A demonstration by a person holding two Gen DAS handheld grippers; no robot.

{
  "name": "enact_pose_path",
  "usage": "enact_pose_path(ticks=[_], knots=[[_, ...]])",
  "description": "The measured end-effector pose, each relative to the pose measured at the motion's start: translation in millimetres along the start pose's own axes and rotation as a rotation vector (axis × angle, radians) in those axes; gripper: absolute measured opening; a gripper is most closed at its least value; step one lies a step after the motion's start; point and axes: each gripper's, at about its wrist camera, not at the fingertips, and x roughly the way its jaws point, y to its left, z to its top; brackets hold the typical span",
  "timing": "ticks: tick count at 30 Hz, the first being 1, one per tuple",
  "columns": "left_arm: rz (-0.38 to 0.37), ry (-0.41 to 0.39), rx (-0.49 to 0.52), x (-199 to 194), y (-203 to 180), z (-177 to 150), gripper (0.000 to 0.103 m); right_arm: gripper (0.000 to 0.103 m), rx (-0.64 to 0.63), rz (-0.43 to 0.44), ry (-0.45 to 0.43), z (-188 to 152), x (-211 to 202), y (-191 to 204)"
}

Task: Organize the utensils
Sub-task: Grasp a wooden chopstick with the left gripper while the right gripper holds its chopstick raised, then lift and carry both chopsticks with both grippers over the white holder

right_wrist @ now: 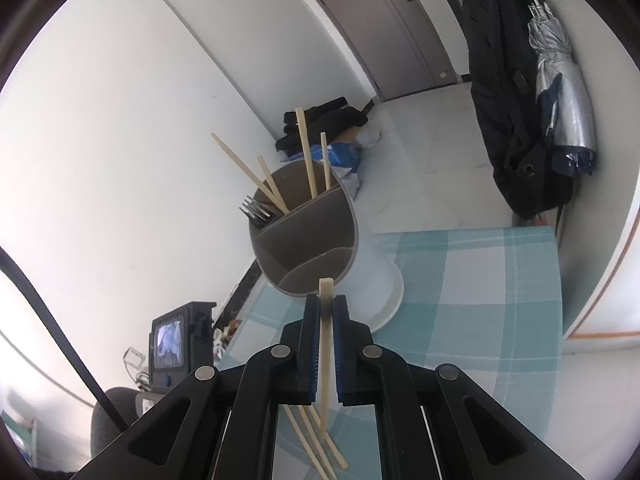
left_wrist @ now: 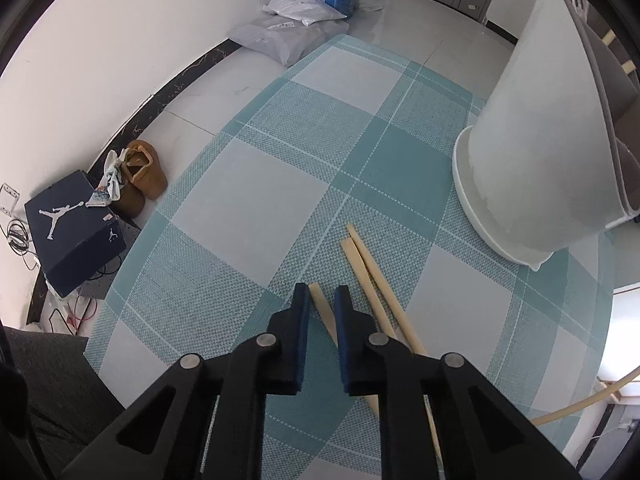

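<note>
Black two-finger left gripper (left_wrist: pixel 322 300) with blue pads fills the bottom of the left wrist view, jaws released with a gap between them, a pale wooden chopstick (left_wrist: pixel 325 314) lying on the cloth inside that gap; contact with the pads cannot be told. Just right of it two more pale wooden chopsticks (left_wrist: pixel 370 276) lie side by side on the teal and white checked tablecloth (left_wrist: pixel 256 208), running under the gripper's right finger. White cylindrical utensil holder (left_wrist: pixel 528 152) stands on a round white base at the right side of the cloth, near the chopstick tips but apart from them. On the floor at left: dark blue shoebox with white logo (left_wrist: pixel 74 232), tan shoes (left_wrist: pixel 140 178), grey and white plastic parcels (left_wrist: pixel 288 28) by the wall.

Right wrist view: black right gripper (right_wrist: pixel 326 304) with blue pads clenched on a single pale wooden chopstick (right_wrist: pixel 325 360), held about upright, its top end sticking out just above the fingertips. Holder (right_wrist: pixel 372 276) sits right beyond the gripper, grey interior split into compartments; four chopsticks in the holder (right_wrist: pixel 306 152) lean in the far compartment, metal forks (right_wrist: pixel 256 210) in the left one, near compartments show nothing. Loose chopsticks (right_wrist: pixel 316 436) lie on the cloth below the gripper. Dark coat (right_wrist: pixel 504 92) and folded grey umbrella (right_wrist: pixel 560 100) hang at right.
</note>
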Motion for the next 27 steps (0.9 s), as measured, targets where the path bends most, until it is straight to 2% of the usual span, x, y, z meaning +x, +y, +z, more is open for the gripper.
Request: enact_pose_path(ticks=[6, 8, 11, 21, 27], knots=[[-0.066, -0.005, -0.097, 4, 10, 6, 0.003, 0.006, -0.003, -0.003, -0.006, 0, -2, 1], [-0.091, -0.009, -0.099, 4, 9, 8, 0.003, 0.006, -0.006, -0.006, -0.006, 0, -2, 2], [-0.128, -0.057, -0.086, -3, 9, 8, 0.003, 0.005, -0.011, -0.010, -0.005, -1, -1, 4], [-0.312, -0.384, 0.029, -80, 5, 0, 0.003, 0.005, -0.062, -0.038, -0.025, -8, 0, 14], [-0.411, -0.521, 0.075, -115, 8, -9, 0.003, 0.005, -0.099, -0.066, -0.049, -15, -5, 24]])
